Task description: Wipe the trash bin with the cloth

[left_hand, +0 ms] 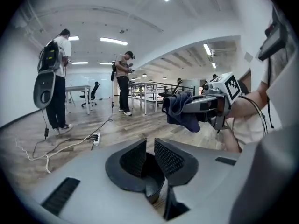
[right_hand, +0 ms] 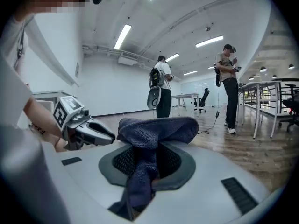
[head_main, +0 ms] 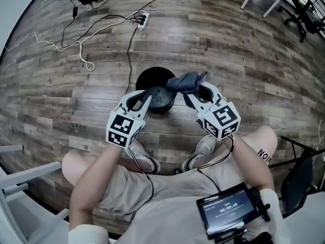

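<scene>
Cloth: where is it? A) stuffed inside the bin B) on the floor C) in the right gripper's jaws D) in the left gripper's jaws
C: the right gripper view shows the cloth clamped between the jaws of the right gripper; the left gripper holds nothing.

Worn wood floor [head_main: 244, 60] with loose cables [head_main: 96, 27] and a power strip [head_main: 141, 20]. White walls [right_hand: 107, 90], strip lights [right_hand: 122, 35] overhead. Tables [left_hand: 145, 90] and a chair [left_hand: 93, 93] stand far back.

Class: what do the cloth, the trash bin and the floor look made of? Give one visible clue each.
Cloth: woven textile, matte blue; ribbed weave, soft folds.
Trash bin: probably plastic, black, smooth rim; hard to confirm.
Floor: wood or wood-look planks; grain and board seams.
</scene>
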